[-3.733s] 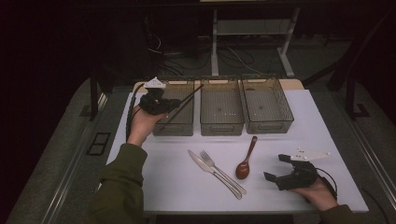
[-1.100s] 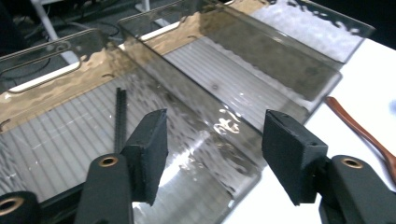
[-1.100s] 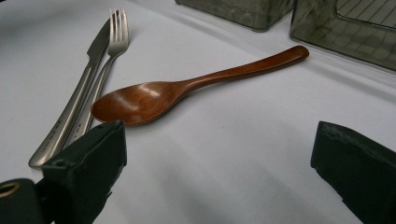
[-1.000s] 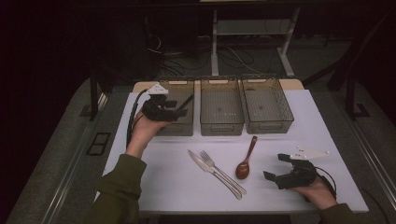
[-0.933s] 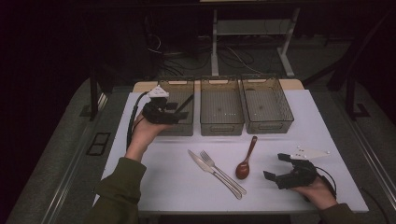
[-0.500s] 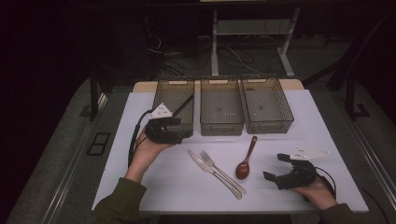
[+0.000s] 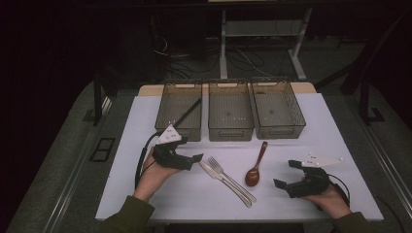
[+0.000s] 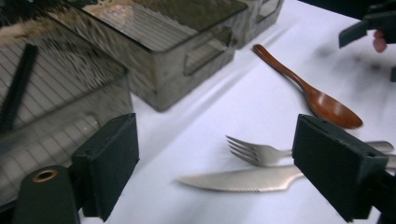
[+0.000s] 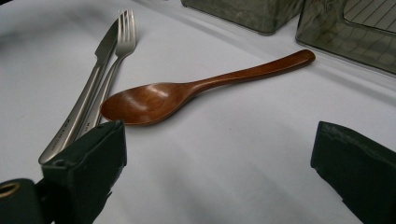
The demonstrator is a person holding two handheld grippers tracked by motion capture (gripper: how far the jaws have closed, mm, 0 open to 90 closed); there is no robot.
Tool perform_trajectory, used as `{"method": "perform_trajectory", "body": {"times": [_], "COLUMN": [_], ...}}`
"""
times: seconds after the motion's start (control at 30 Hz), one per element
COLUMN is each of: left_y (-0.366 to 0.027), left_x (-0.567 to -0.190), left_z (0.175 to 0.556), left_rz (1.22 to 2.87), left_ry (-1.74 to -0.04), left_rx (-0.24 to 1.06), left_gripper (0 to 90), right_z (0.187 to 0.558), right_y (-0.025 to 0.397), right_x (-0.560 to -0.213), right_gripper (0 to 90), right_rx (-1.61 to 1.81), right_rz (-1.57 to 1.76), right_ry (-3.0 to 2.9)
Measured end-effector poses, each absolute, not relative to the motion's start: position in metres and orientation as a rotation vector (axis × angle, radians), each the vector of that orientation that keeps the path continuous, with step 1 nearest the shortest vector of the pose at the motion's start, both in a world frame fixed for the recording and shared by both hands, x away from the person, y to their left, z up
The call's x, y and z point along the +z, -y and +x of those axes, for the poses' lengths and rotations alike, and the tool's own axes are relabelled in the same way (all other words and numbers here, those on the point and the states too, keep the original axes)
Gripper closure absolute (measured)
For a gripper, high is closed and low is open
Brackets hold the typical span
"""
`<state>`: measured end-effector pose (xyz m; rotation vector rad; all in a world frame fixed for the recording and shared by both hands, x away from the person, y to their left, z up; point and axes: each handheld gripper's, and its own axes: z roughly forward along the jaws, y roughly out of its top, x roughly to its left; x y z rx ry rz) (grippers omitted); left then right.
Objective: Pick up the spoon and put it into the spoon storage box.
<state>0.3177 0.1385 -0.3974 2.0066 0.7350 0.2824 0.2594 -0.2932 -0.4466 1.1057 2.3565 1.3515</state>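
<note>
Left gripper [image 7: 194, 159], jaws spread wide, is aimed at the knife [image 8: 243, 179] low in the left gripper view. It's probably best grabbed mid-handle, clear of the fork [image 8: 261, 151] touching it. Right gripper [image 7: 284, 174] sits gaping too.

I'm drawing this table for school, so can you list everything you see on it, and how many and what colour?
Smoky see-through plastic bins: three, grey-brown, side by side at the far edge of the table.
Thin black stick: one, black, leaning inside the left-hand bin.
Brown wooden spoon: one, reddish brown, in front of the bins, right of the fork.
Silver metal fork: one, silver, middle of the table, beside the knife.
Silver metal knife with a toothed edge: one, silver, lying along the fork.
White table top: one, white.
Left tool: one, black, jaws open, near the knife and fork.
Right tool: one, black, jaws open, right of the spoon.
</note>
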Motion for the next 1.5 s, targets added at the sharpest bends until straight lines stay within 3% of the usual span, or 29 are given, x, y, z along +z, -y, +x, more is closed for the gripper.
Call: {"method": "perform_trajectory", "body": {"times": [0.3,0.6,1.5], "left_y": [-0.136,-0.141,-0.157], "left_x": [-0.419,-0.431,-0.438], "left_z": [0.297,0.276,0.280], "left_rz": [2.037,2.035,2.029], "left_ry": [-0.715,-0.729,-0.691], "left_rx": [0.277,0.262,0.228], "left_gripper": [0.5,0.0,0.0], "right_z": [0.260,0.266,0.343], "right_y": [0.294,0.294,0.265], "right_x": [-0.446,-0.439,-0.419], "right_gripper": [2.9,6.9,74.8], "right_rx": [1.340,1.308,1.273], "right_rz": [1.119,1.100,1.108], "right_ry": [-2.377,-2.443,-2.468]}}
